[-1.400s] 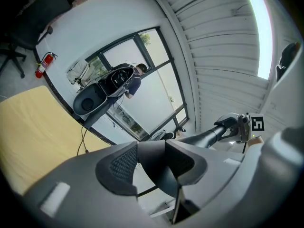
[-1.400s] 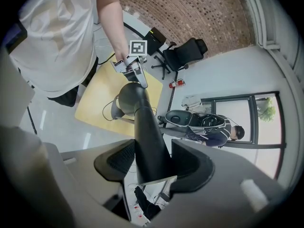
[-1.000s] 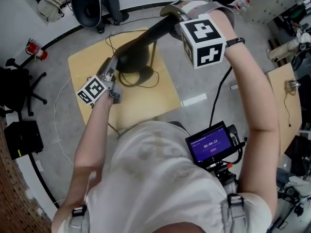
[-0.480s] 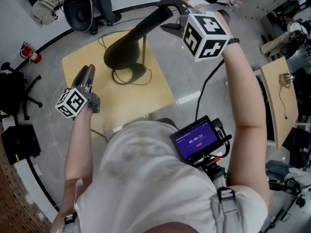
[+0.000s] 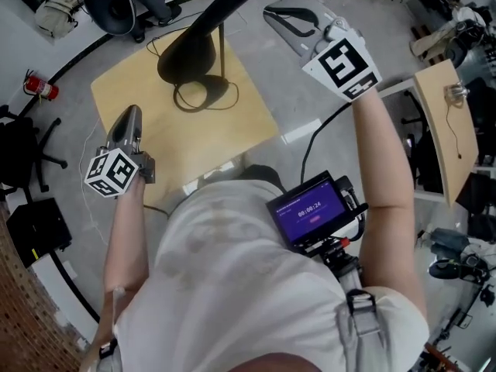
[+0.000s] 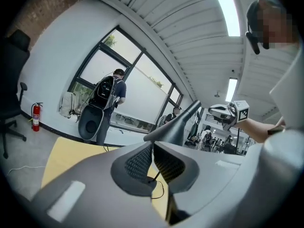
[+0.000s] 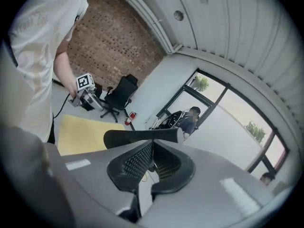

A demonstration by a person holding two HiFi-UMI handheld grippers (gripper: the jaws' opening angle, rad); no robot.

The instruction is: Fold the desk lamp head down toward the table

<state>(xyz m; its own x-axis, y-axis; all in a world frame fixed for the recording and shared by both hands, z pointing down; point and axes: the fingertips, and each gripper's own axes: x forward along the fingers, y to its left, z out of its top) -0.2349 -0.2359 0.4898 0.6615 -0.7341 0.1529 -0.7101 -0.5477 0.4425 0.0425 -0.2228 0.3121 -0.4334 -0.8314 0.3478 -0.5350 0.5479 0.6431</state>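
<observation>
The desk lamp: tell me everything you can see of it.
The desk lamp is dark and matte-looking, with a long head that tapers from a wide end to a narrow one, carried on a thin upright pole over a round base. It stands on the pale wooden table, its dark cord looped by the base. The left gripper, jaws closing on nothing, and the shut right gripper are both clear of it.

The left gripper (image 5: 128,118) pointed forward on a bent arm, its jaws closing with nothing between them. The right gripper (image 5: 277,15), on an outstretched arm, was shut and empty.
</observation>
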